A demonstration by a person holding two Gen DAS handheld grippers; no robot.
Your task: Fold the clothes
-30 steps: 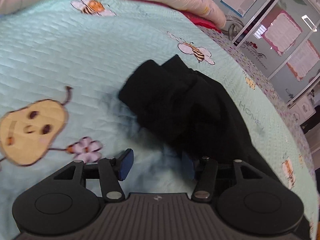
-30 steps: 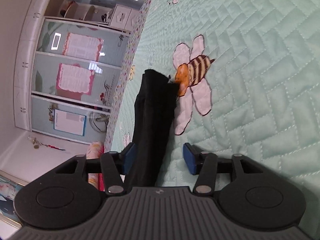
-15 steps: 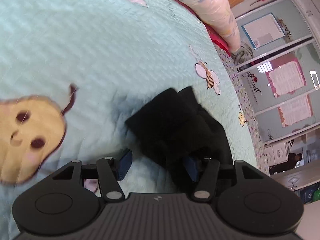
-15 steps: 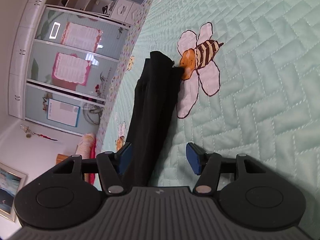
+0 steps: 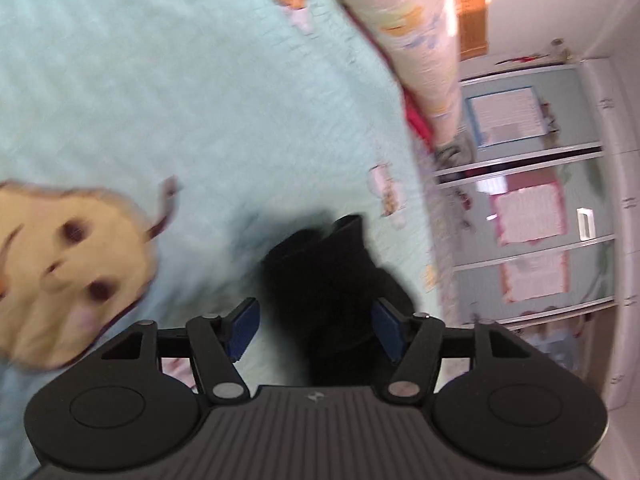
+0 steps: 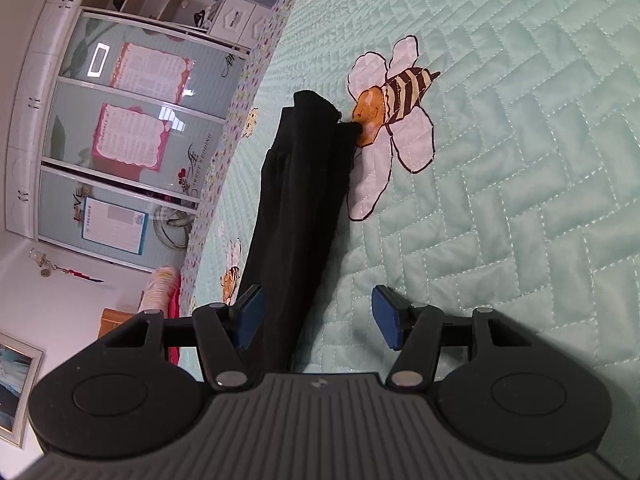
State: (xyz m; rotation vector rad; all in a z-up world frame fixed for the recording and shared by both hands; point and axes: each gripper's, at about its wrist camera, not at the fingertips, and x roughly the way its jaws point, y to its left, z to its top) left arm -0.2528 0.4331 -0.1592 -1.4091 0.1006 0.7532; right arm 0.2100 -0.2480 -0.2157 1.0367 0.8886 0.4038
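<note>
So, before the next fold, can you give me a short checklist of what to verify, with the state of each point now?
1. Left gripper open: ok; its jaws have just been opening, with the black garment between them, pads not pressing.
2. Right gripper open: ok; the garment lies by its left pad, not clamped.
3. Garment lies on the quilt, not hanging off: ok in the right wrist view.
4. Garment folded narrow and long: ok; one end touches the bee picture.
5. Edges of the layers aligned: cannot tell, the black cloth hides them.
6. Left wrist view sharp enough to aim: not ok, it is blurred.
</note>
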